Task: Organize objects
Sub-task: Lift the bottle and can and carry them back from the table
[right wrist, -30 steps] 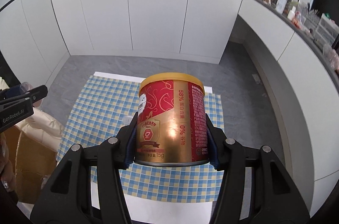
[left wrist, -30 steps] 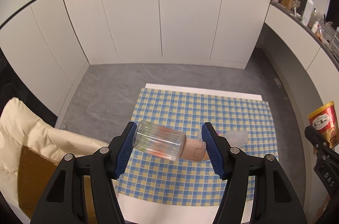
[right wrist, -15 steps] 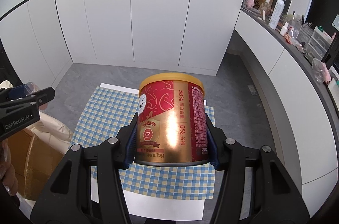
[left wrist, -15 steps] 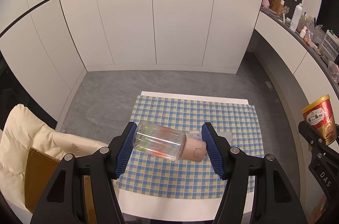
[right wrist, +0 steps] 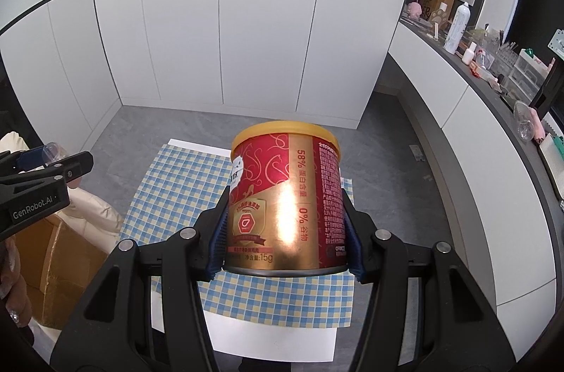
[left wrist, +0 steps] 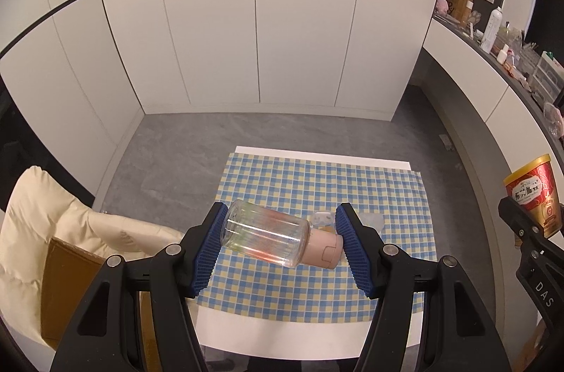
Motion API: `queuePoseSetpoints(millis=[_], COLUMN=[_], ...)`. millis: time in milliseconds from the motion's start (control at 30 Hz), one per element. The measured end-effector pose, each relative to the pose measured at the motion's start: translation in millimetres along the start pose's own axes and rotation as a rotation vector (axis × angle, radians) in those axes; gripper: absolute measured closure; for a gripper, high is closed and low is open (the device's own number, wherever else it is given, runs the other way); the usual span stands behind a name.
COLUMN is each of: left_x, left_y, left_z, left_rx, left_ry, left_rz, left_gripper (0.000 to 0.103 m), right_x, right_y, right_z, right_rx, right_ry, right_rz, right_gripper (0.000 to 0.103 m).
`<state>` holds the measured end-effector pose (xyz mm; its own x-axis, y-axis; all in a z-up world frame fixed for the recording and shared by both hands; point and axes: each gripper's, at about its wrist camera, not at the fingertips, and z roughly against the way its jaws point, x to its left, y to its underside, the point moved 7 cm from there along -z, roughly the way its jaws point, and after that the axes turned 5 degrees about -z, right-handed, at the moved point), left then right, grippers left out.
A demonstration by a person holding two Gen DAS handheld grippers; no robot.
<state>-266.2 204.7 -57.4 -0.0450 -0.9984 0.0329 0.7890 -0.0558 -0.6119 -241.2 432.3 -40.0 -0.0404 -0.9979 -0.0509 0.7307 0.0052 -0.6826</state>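
My left gripper (left wrist: 280,243) is shut end to end on a clear bottle (left wrist: 264,236) with a pink cap, held sideways high above the checked cloth (left wrist: 317,181). My right gripper (right wrist: 285,236) is shut on an upright red and gold can (right wrist: 285,199) with a yellow lid, also well above the cloth (right wrist: 169,181). The can (left wrist: 534,196) shows at the right edge of the left wrist view. The left gripper (right wrist: 53,167) with the bottle's end shows at the left edge of the right wrist view. Small clear items (left wrist: 370,217) lie on the cloth behind the bottle.
The cloth lies on a white table (left wrist: 317,329) over grey floor. A cream padded jacket (left wrist: 46,224) over a cardboard box (right wrist: 56,252) stands left of the table. White cupboard doors close the back. A long counter (right wrist: 493,83) with bottles and clutter runs along the right.
Both grippers have risen with the bottle and the can; the table and cloth look smaller and farther below. Neither grip has changed.
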Motion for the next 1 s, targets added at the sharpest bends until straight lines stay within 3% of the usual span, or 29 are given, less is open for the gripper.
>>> queuePoseSetpoints(millis=[533,1000], left_x=[0.5,1.5], left_y=[30.6,91.0], left_z=[26.1,55.1], left_rx=[0.002,0.019], left_ry=[0.018,0.044], left_rz=[-0.015,-0.021], left_gripper=[0.039,0.039], right_x=[5.1,17.6], right_y=[23.7,74.5], right_z=[22.0,55.6], right_rx=[0.013,0.029], right_ry=[-0.024,-0.025], right_rz=[-0.014,-0.019], right_gripper=[0.047,0.047])
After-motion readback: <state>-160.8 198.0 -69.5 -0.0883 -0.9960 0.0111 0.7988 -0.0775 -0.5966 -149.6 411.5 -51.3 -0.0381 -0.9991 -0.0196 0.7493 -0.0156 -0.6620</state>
